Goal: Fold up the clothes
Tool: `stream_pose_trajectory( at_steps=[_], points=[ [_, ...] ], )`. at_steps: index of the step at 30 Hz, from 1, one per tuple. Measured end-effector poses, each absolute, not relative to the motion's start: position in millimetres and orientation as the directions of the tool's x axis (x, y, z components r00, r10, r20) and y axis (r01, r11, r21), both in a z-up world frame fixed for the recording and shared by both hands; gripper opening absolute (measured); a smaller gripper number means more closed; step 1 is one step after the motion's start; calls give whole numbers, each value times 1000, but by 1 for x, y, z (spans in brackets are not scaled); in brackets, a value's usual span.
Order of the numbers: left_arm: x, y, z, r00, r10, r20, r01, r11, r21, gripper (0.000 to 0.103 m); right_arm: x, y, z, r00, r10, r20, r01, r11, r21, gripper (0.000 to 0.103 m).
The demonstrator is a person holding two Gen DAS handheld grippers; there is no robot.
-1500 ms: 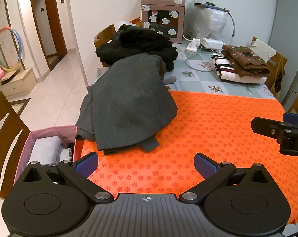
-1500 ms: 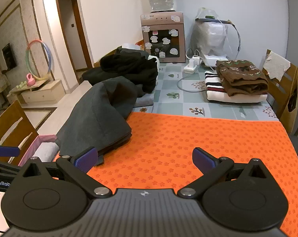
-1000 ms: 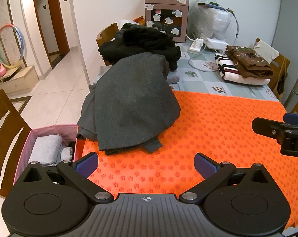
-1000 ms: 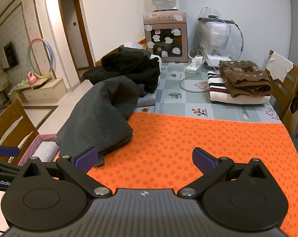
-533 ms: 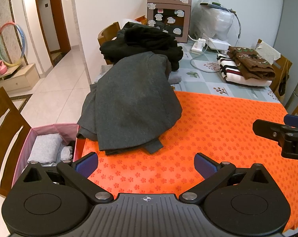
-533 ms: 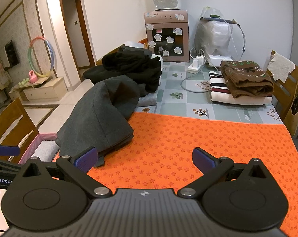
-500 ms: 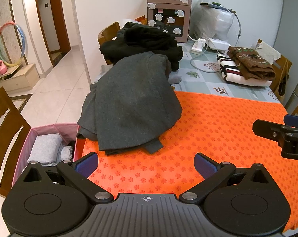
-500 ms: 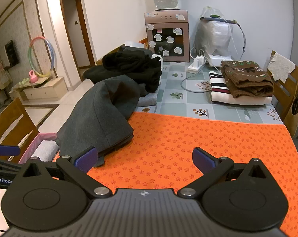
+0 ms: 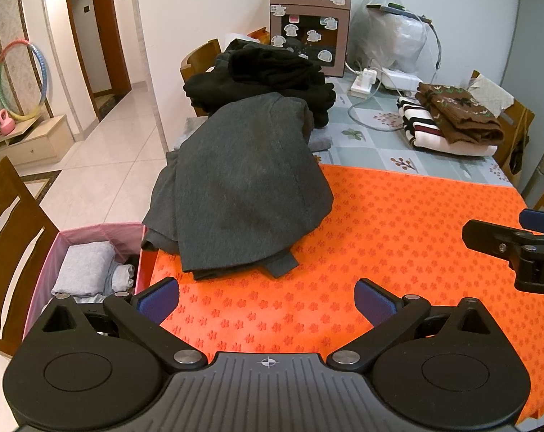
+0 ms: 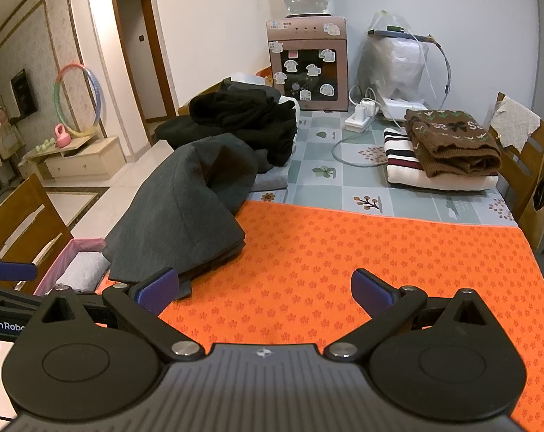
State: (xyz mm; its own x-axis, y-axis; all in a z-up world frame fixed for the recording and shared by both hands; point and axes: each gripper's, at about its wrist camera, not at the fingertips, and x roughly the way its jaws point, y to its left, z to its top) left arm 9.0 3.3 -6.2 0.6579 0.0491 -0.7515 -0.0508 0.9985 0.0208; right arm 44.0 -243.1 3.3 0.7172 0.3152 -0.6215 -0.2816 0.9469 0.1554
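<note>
Two grippers hover over an orange mat (image 9: 398, 216) spread on a table. The left gripper (image 9: 266, 297) has its two blue-padded fingers spread wide, holding nothing. The right gripper (image 10: 264, 288) is likewise spread wide and empty. In the left wrist view, part of the right gripper shows at the right edge; in the right wrist view, part of the left gripper shows at the left edge.

One dark grey garment (image 9: 243, 190) lies loosely heaped on the left part of the mat, ahead of and to the left of both grippers, touching neither. Its long axis runs from the near left corner of the mat away toward the far end of the table. Its near end lies flat on the mat with a small flap (image 9: 279, 264) sticking out toward the grippers, and its left side hangs over the table edge. Its far end rises against a pile of black clothes (image 9: 261, 79).

On the far right of the table sits one stack of two folded items: a brown patterned sweater (image 10: 452, 142) on a striped one (image 10: 403, 160). Behind stand one water dispenser (image 10: 308, 68) and one power strip (image 10: 360, 117). Beside the table on the left is one pink bin (image 9: 73, 262) holding folded grey clothes, and one wooden chair (image 9: 9, 230) stands next to it.
</note>
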Motion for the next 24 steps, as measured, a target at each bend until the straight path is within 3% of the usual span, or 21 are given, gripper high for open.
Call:
stream_pose_trajectory(
  at_steps=[24],
  points=[
    [22,6,-11,645,57,-762,-58,998,26,103,55,-243,-2,706,318,-633,-283,946,159,103]
  ],
)
